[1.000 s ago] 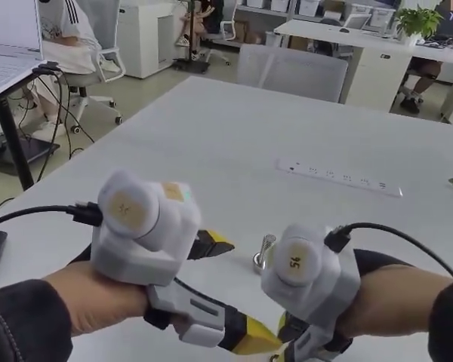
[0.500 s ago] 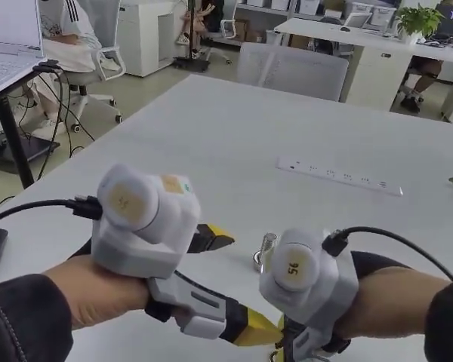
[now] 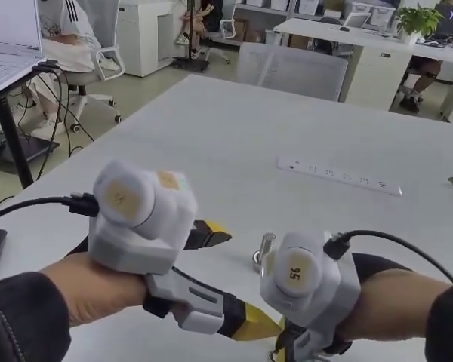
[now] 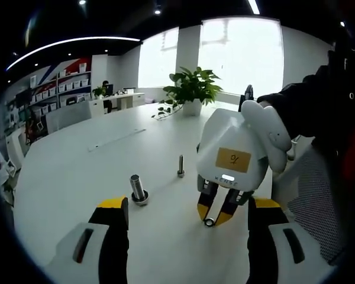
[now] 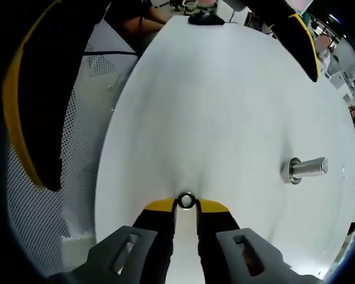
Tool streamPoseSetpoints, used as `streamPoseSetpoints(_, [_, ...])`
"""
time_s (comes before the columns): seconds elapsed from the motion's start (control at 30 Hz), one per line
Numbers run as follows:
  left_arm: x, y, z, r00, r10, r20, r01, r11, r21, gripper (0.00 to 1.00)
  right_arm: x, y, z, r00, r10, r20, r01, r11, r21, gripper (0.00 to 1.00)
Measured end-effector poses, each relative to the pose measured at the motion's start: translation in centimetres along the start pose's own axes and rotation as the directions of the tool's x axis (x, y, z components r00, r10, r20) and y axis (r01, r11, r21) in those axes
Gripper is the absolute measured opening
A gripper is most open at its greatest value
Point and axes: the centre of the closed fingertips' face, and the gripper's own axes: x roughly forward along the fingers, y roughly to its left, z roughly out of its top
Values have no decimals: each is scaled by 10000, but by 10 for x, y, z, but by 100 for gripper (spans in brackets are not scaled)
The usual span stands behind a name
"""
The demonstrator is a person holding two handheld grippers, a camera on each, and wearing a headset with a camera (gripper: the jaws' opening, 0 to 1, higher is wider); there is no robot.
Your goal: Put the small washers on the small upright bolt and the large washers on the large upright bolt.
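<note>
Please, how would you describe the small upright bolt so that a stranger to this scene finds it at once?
Start at the white table in the left gripper view, where two bolts stand upright. The small bolt is the one farther off, toward the potted plant. It is thin, while the large bolt near it is thick.

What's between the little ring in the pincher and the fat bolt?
Just bare table between the washer in the right gripper and the large bolt, per the right gripper view.

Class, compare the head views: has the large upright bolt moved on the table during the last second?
No. The large bolt keeps the same place relative to the power strip.
</note>
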Motion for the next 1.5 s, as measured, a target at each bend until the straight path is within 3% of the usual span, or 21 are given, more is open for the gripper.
streamPoseSetpoints(0.53, [1, -2, -1, 9999, -88, -117, 89, 9999, 48, 83, -9, -9, -12, 9999, -116, -16, 116, 9990, 425, 14])
streamPoseSetpoints(1.13, [4, -4, -2, 9996, -162, -212, 163, 9998, 63, 83, -40, -26, -57, 9978, -583, -325, 621, 9894, 1316, 13])
streamPoseSetpoints(1.5, [7, -3, -2, 9993, -238, -281, 240, 9997, 60, 83, -61, -38, -79, 9962, -824, -293, 866, 9752, 2036, 13])
